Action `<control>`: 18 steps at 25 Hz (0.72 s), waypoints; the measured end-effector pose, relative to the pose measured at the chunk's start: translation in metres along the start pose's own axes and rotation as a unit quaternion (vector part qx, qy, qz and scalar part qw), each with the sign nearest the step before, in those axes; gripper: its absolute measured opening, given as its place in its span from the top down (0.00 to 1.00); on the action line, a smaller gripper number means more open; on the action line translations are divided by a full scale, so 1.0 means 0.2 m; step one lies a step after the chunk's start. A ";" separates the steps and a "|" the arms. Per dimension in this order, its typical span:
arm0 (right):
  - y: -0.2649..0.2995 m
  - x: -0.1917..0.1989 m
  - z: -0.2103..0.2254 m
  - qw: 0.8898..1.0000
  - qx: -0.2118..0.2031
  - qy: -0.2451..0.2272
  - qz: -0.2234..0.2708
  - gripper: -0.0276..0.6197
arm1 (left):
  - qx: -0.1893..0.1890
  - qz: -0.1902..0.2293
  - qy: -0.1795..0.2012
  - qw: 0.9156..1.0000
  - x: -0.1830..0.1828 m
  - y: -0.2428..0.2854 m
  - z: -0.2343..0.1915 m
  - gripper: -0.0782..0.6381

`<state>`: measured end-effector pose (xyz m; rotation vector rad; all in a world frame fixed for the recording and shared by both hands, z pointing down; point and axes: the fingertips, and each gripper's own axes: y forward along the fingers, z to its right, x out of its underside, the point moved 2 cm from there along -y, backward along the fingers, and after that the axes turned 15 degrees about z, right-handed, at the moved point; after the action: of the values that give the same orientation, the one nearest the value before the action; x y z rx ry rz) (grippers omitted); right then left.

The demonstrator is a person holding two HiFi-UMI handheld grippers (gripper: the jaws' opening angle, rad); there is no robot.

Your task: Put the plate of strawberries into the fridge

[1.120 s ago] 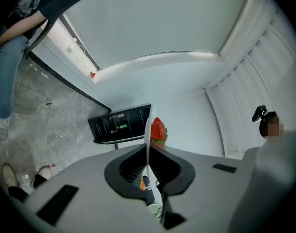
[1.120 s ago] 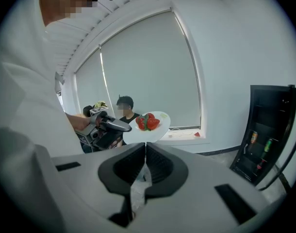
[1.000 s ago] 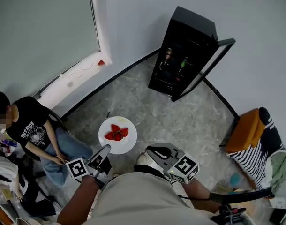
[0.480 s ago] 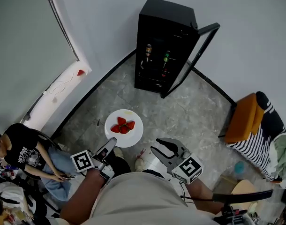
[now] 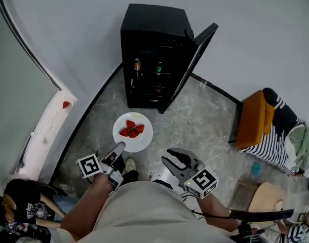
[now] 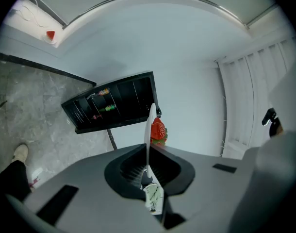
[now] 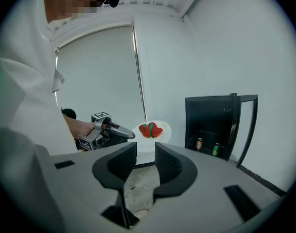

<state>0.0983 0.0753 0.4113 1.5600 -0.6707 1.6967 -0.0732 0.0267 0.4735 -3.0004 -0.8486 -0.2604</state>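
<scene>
The plate (image 5: 138, 143) with its strawberries (image 5: 131, 130) hangs level over the grey floor (image 5: 205, 120), in front of the black fridge (image 5: 152, 29) and outside it. The left hand-held gripper (image 5: 120, 147) is clamped on the plate's near rim (the left gripper view shows the rim edge-on between its closed jaws). The fridge door (image 5: 195, 54) stands open, with two drinks (image 5: 137, 65) on a shelf inside. The right hand-held gripper (image 5: 172, 159) is beside the left, jaws wide apart with nothing between them.
</scene>
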 end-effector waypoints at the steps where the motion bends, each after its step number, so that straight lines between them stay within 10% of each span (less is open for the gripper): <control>1: 0.04 -0.02 0.03 1.000 0.009 -0.002 0.001 0.77 | 0.002 -0.008 0.002 1.000 -0.04 0.07 0.00 0.86; 12: 0.25 -0.09 0.40 0.997 0.071 0.017 -0.003 0.77 | -0.013 -0.041 0.014 0.999 -0.34 0.79 -0.26 0.86; 18: 0.34 -0.09 0.77 0.999 0.036 0.026 -0.014 0.77 | -0.045 -0.009 0.021 0.999 -0.41 1.27 -0.41 0.86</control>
<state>0.1383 -0.0899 0.4205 1.5618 -0.5634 1.7518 -0.0234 -0.2367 0.5495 -3.0586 -0.8827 -0.3686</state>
